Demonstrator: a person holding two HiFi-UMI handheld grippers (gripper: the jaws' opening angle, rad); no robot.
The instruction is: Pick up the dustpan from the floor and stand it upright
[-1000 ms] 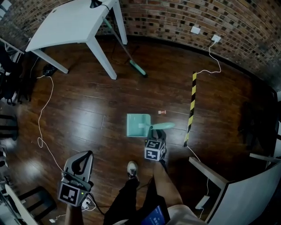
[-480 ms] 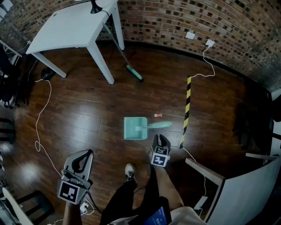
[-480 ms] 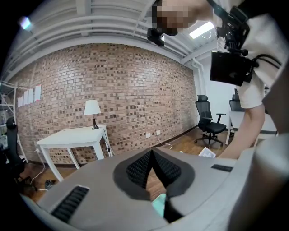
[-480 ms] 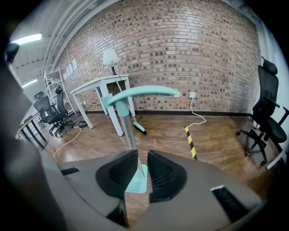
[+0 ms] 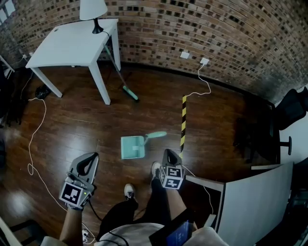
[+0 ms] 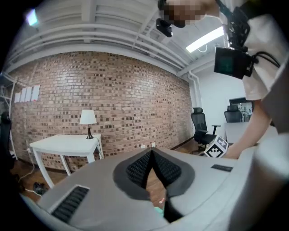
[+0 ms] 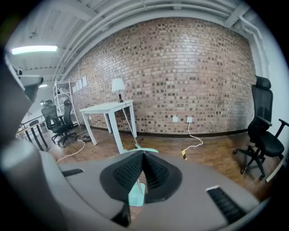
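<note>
The mint-green dustpan (image 5: 132, 147) lies flat on the dark wood floor, its handle (image 5: 155, 135) pointing right toward the striped strip. My right gripper (image 5: 167, 152) hangs in the air just below and right of the handle, not touching it. Its jaws are closing and meet at the tips (image 7: 142, 154) with nothing between them. Through the gap under those tips the dustpan (image 7: 137, 195) shows far below. My left gripper (image 5: 93, 156) is held at the lower left, well away from the pan, its jaws together at the tips (image 6: 151, 152) and empty.
A white table (image 5: 72, 43) with a lamp (image 5: 93, 9) stands at the back left, a broom (image 5: 129, 92) leaning on it. A yellow-black strip (image 5: 183, 122) lies right of the pan. White cable (image 5: 33, 139) trails left. A white desk (image 5: 250, 202) is lower right. My shoes (image 5: 156, 169) are near the pan.
My right gripper, whose jaws were at the dustpan's handle, has come off it and risen, and its jaws have closed empty. The dustpan stays flat on the floor. The view has lifted.
</note>
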